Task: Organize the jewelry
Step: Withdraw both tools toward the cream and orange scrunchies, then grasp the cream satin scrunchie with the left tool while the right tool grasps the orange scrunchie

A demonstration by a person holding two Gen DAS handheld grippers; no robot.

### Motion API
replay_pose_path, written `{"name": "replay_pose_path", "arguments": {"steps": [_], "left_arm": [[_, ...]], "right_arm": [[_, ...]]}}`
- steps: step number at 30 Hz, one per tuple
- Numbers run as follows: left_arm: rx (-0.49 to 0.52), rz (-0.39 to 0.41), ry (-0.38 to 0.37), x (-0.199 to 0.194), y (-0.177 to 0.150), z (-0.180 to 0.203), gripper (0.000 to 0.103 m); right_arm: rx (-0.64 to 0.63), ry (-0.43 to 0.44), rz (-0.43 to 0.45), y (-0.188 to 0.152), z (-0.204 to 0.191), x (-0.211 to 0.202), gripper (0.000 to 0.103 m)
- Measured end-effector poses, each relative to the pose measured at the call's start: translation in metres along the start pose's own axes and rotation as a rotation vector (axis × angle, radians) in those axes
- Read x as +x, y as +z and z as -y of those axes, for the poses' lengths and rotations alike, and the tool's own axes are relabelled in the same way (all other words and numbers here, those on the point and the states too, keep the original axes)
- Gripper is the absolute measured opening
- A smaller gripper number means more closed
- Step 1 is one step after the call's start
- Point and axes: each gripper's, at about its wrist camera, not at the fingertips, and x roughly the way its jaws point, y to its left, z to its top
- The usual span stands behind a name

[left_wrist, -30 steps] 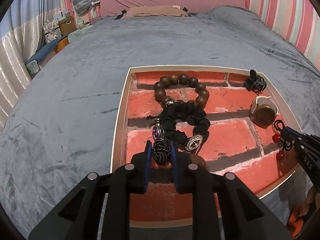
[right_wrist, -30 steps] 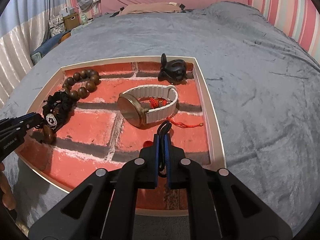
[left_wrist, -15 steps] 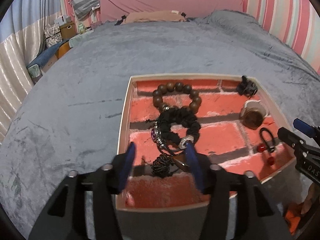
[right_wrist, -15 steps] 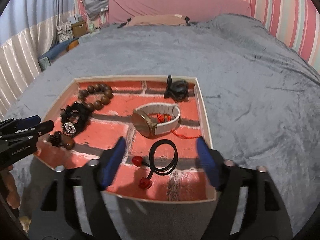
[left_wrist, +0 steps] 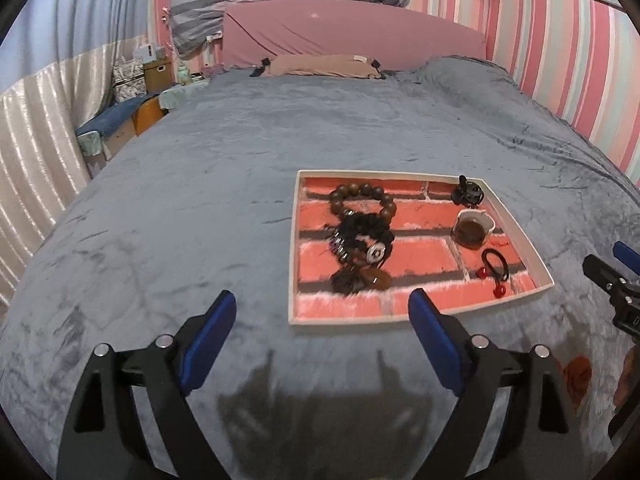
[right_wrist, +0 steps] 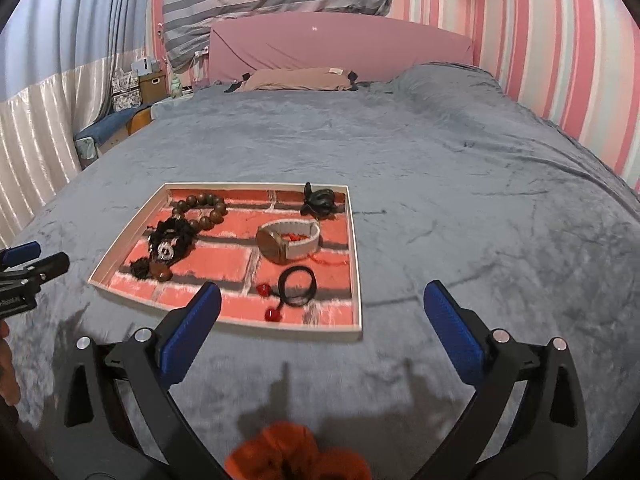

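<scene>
Jewelry items lie in a shallow cream-rimmed tray [right_wrist: 356, 264] with a red brick-pattern floor, set on a grey bedspread [right_wrist: 480, 200]. By the tray's far left corner rests a brown wooden bead bracelet [right_wrist: 202, 206]; touching its near side is a black scrunchie-like band with a silver charm [right_wrist: 170, 242], and just nearer, a dark tassel with a brown bead [right_wrist: 154, 268] by the tray's left edge. At the far right corner sits a small black clip-like piece [right_wrist: 318, 200]. Near the right edge stands a watch [right_wrist: 286, 240] on its side, gold-brown case and white strap, with red cord inside the loop. Toward the near edge lies a black hair tie with two red beads [right_wrist: 294, 290], apart from the watch.

Left gripper [left_wrist: 322, 310]: jaws widening, blue pads well apart, nothing between them; it hovers over the bedspread just short of the tray's near edge. Right gripper [right_wrist: 320, 300]: jaws likewise widening, empty, straddling the tray's near right corner from above. Each gripper appears at the margin of the other's view.

An orange fuzzy object [right_wrist: 296, 454] shows at the bottom of the right wrist view. A pink headboard [right_wrist: 340, 46] and striped wall [right_wrist: 560, 60] close the background.
</scene>
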Motion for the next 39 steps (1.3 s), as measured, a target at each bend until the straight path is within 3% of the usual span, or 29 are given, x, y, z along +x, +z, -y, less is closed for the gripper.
{"name": "replay_pose_path", "arguments": {"steps": [9, 19, 28, 39], "left_arm": [[-0.038, -0.005, -0.037, -0.042, -0.058, -0.016, 0.086], [-0.04, -0.07, -0.051, -0.049, -0.13, -0.016, 0.086], [0.003, -0.046, -0.036, -0.051, -0.14, -0.01, 0.086], [0.042, -0.04, -0.027, -0.043, -0.152, -0.003, 0.086]], "right_arm": [[0.021, -0.054, -0.027, -0.055, 0.01, -0.026, 0.099], [0.1, -0.056, -0.023, -0.104, 0.021, -0.041, 0.099], [0.039, -0.092, -0.053, -0.132, 0.011, -0.034, 0.099], [0.098, -0.055, -0.099, -0.139, 0.023, -0.021, 0.098]]}}
